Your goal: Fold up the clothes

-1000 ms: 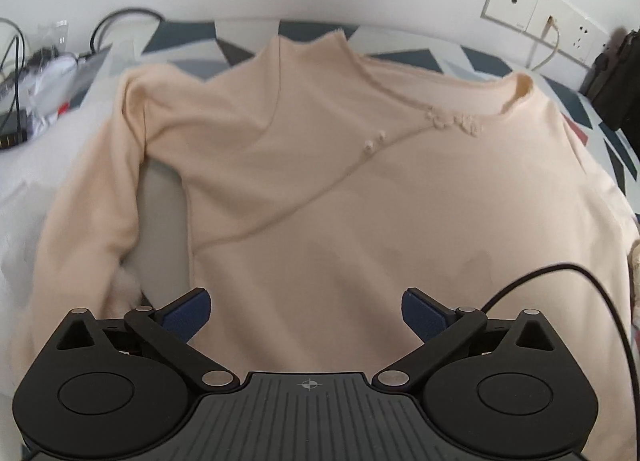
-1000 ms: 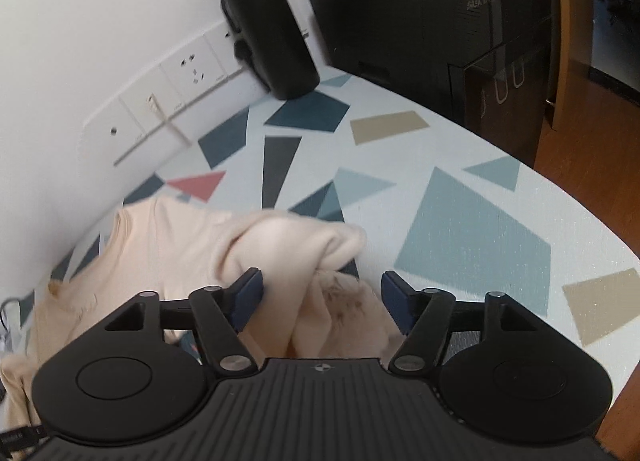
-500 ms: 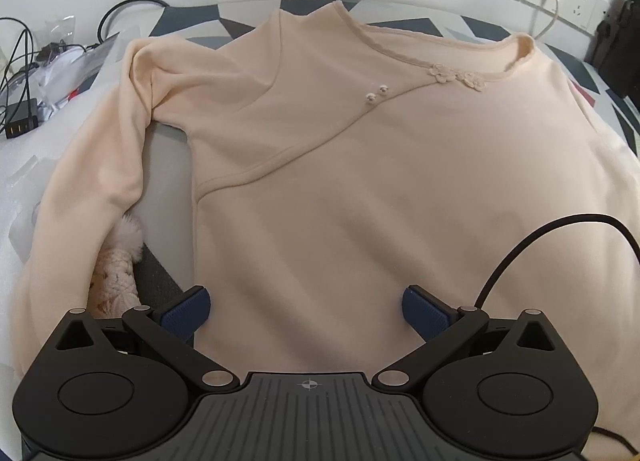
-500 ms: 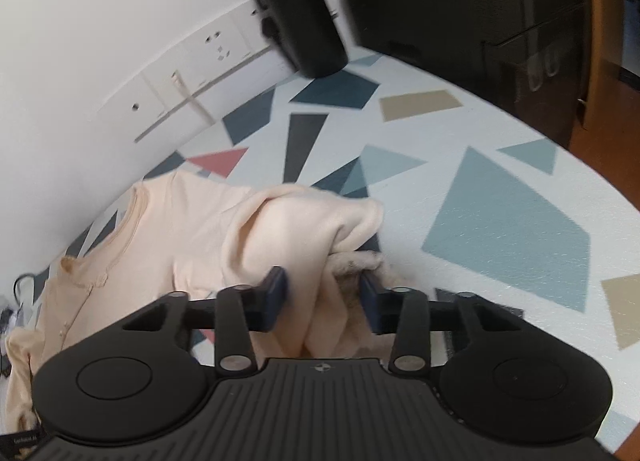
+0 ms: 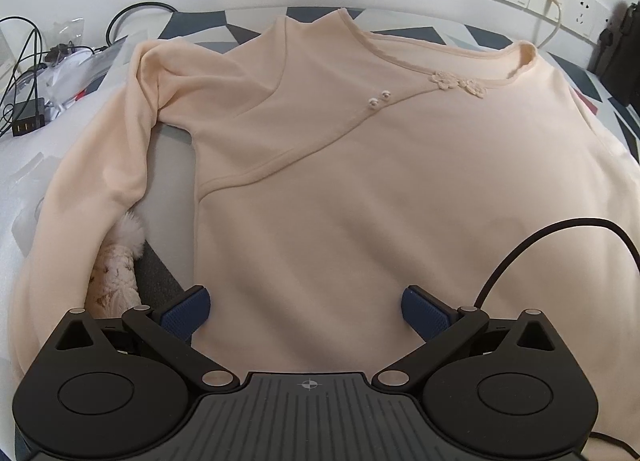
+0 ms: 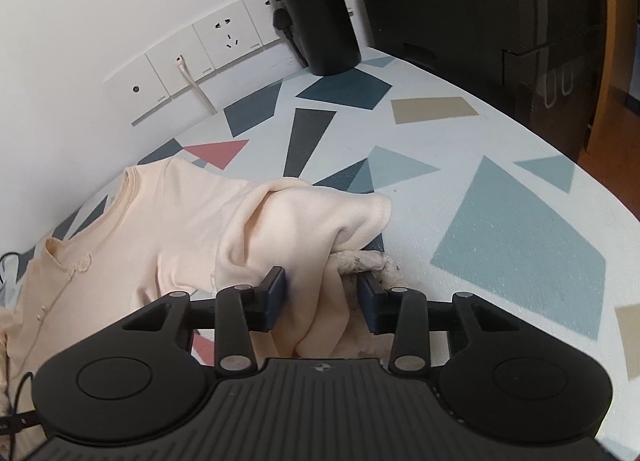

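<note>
A pale peach long-sleeved top [image 5: 340, 165] lies face up and spread on the table, collar at the far right. Its left sleeve [image 5: 108, 165] runs down the left side to a fluffy lace cuff [image 5: 116, 273]. My left gripper [image 5: 306, 311] is open and empty over the lower body of the top. In the right wrist view the right sleeve [image 6: 304, 229] is bunched and lifted. My right gripper [image 6: 323, 299] is shut on this sleeve near its fuzzy cuff [image 6: 368, 261], with the fabric filling the gap between the pads.
The table [image 6: 520, 229] has a white cover with coloured triangles. A black bottle [image 6: 312, 9] and a black box [image 6: 500, 21] stand at the back right. Wall sockets [image 6: 192, 61] are behind. Cables and a charger [image 5: 28, 121] lie at the far left. A black cable [image 5: 560, 237] crosses the top.
My right gripper closed from open onto the bunched sleeve and lifted it a little. My left gripper pulled back slightly, so more of the top and the left cuff show.
</note>
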Available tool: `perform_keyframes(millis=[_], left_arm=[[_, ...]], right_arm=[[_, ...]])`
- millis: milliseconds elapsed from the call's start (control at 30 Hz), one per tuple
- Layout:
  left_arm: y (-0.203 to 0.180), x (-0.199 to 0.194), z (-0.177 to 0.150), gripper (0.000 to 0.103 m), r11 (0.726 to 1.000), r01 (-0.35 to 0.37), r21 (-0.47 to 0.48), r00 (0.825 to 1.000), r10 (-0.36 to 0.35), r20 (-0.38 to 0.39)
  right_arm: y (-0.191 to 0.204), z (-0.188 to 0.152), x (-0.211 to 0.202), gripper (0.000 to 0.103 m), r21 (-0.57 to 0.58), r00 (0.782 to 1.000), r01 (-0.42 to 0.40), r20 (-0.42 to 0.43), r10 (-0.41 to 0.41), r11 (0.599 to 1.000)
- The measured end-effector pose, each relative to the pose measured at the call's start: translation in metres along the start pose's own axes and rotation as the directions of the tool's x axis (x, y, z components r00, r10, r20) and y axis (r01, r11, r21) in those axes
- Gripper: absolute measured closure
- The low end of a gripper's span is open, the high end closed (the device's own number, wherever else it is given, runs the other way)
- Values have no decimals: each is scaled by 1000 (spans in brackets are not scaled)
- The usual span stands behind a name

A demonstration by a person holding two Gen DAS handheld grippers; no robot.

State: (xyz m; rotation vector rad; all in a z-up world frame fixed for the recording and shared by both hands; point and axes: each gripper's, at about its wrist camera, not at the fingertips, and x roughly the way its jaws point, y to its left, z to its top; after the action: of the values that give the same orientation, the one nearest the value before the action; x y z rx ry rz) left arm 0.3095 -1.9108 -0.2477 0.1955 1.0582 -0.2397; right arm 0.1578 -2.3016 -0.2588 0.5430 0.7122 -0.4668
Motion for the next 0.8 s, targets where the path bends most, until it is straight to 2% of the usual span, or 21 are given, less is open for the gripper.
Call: perform_keyframes(millis=[200, 267, 367, 567, 800], left_arm=[[0, 0, -2, 1, 1000, 7, 11, 1000, -7, 15], [0, 1, 0, 1, 1000, 9, 10, 1000, -9, 10], [-2, 2, 2, 1, 1000, 8, 6, 1000, -8, 7], [-2, 3, 1, 1, 1000, 16, 4, 1000, -16, 13], [-2, 3, 2, 1, 1000, 12, -12, 1000, -12, 14]], right_arm=[[3, 5, 14, 70, -50, 1000, -6, 23, 7, 999], [4, 12, 21, 75, -73, 999, 0, 41, 3, 997], [6, 26, 34, 82, -100, 998, 38, 62, -32, 994], [1, 51, 57, 86, -117, 992, 103, 90, -93, 988], [-19, 67, 64, 90, -121, 982, 164, 117, -150, 979]])
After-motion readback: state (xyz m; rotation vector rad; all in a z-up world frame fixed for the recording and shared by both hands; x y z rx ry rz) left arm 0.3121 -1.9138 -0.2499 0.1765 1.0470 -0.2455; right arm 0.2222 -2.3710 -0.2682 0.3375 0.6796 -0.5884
